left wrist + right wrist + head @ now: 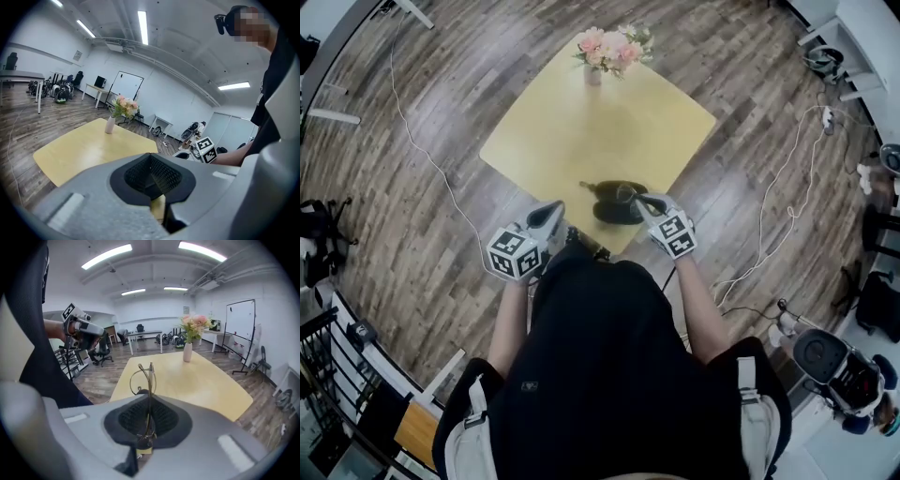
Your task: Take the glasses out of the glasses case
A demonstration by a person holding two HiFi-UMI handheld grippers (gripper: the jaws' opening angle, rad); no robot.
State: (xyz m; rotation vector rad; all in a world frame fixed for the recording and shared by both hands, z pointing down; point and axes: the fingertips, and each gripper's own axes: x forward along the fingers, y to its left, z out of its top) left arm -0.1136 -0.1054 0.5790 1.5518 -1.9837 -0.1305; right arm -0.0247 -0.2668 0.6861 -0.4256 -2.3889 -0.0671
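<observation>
Right tool [149, 420] pinches thin gold wire glasses [150, 380] above dark oval case [614, 210] at frame centre on yellow worktop [572, 141], apparently to clear it; left tool [152, 178] closed, empty.

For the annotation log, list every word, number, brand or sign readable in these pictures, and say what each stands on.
No text can be read anywhere.
Left marker cube and right marker cube: black-and-white square patterns only, no letters or digits.
Wall plaque: too small to read.
Small mark on the black shirt: too small to read.
Whiteboard: no legible writing.
</observation>
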